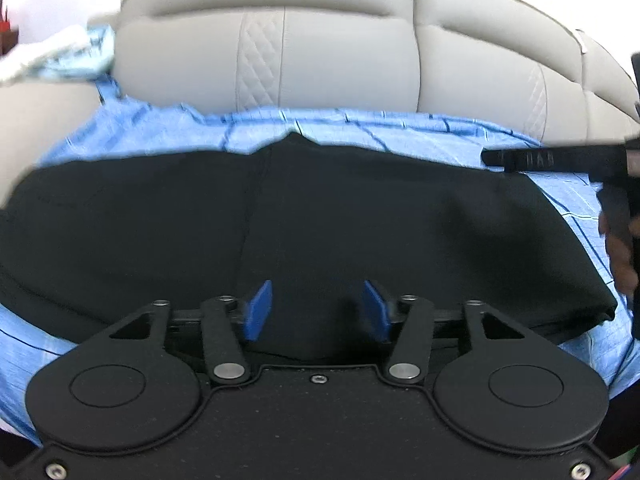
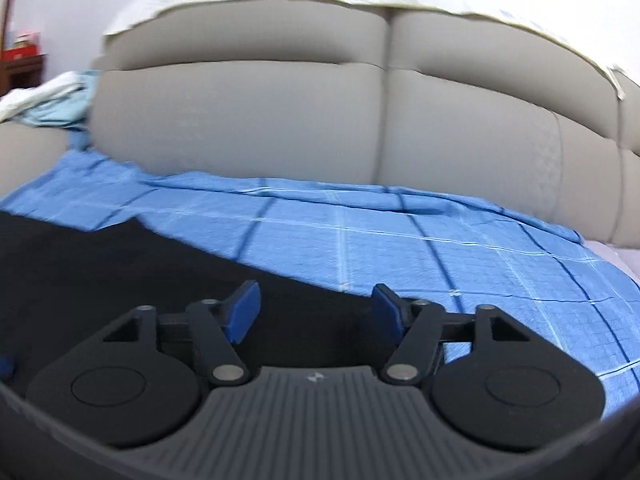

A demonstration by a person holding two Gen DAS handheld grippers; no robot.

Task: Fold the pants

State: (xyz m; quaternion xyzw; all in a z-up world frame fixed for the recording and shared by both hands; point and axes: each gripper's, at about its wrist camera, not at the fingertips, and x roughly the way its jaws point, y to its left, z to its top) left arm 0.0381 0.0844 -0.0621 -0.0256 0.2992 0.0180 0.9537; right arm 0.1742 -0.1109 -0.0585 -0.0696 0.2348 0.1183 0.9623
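Left wrist view: the black pants [image 1: 320, 220] lie folded in a wide flat shape on the blue checked sheet [image 1: 400, 128], filling the middle of the frame. The left gripper [image 1: 316, 308] hovers low over their near edge, fingers spread, nothing between. The right gripper [image 2: 316, 312], lower centre in its own view, has its fingers spread too.
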